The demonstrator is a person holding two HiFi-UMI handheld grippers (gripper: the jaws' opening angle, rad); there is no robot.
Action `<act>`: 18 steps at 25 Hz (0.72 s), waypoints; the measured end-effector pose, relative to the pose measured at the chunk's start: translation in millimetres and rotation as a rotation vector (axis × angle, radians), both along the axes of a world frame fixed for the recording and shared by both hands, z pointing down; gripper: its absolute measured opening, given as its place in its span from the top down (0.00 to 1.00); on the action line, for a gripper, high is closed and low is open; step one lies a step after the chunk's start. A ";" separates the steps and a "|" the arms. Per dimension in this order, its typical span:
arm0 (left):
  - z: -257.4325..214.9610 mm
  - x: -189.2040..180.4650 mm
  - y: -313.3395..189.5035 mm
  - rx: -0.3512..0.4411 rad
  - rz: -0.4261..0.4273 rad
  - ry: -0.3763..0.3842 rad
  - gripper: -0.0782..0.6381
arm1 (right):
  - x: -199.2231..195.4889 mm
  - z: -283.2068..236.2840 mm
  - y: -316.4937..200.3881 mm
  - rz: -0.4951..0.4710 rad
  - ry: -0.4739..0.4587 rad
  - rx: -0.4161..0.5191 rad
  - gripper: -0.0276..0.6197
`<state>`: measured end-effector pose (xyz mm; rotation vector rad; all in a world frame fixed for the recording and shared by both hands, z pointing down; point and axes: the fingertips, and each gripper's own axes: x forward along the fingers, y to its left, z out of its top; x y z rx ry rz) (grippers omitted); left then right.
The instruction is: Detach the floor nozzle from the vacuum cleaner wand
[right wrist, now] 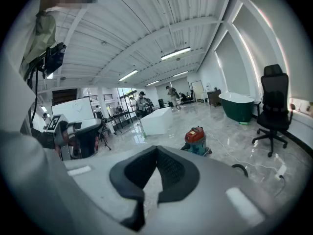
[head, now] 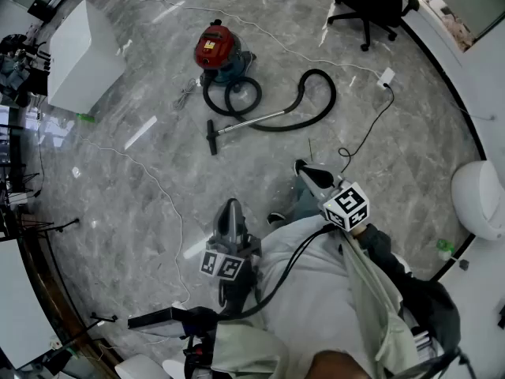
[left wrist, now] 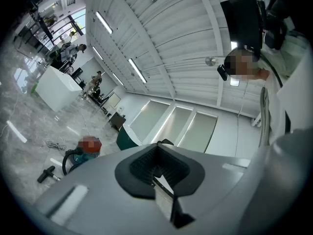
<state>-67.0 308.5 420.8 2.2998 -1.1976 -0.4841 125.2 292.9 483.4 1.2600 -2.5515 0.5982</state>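
Well back from the vacuum, both grippers shut on nothing

Close to the person's body, the left gripper [head: 231,206] and the right gripper [head: 303,167] both have jaws together with nothing between them. The approach looks to be the step in hand. To do it well, I judge the jaws should open on the way in, one gripper steadying the wand [head: 252,121] near its joint, the other taking the floor nozzle [head: 211,137] and pulling along the tube's line, not across it. Floor ahead lies mostly bare; a thin white cord [head: 158,181] crosses on the left and a black cord [head: 371,136] trails on the right, both worth stepping round. The nozzle lies well apart from the grippers, joined to the wand, with the hose [head: 319,105] looping behind to the red canister [head: 215,47]. Farther off, a white block [head: 83,54] and an office chair [head: 367,2] leave wide room
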 end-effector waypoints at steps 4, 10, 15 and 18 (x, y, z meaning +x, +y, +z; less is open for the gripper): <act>2.7 -6.0 1.0 0.001 -0.007 0.008 0.88 | -11.5 1.8 -2.0 -0.025 0.007 0.004 0.96; 6.5 -5.9 1.1 0.014 0.004 0.010 0.88 | -12.0 1.9 1.1 -0.015 0.023 0.031 0.96; 10.4 -2.4 -1.9 0.003 0.016 0.009 0.88 | -3.6 -5.3 2.4 0.024 0.051 0.080 0.96; 13.5 -1.0 -2.7 -0.003 0.022 0.014 0.88 | -0.7 -9.6 3.1 0.036 0.063 0.116 0.96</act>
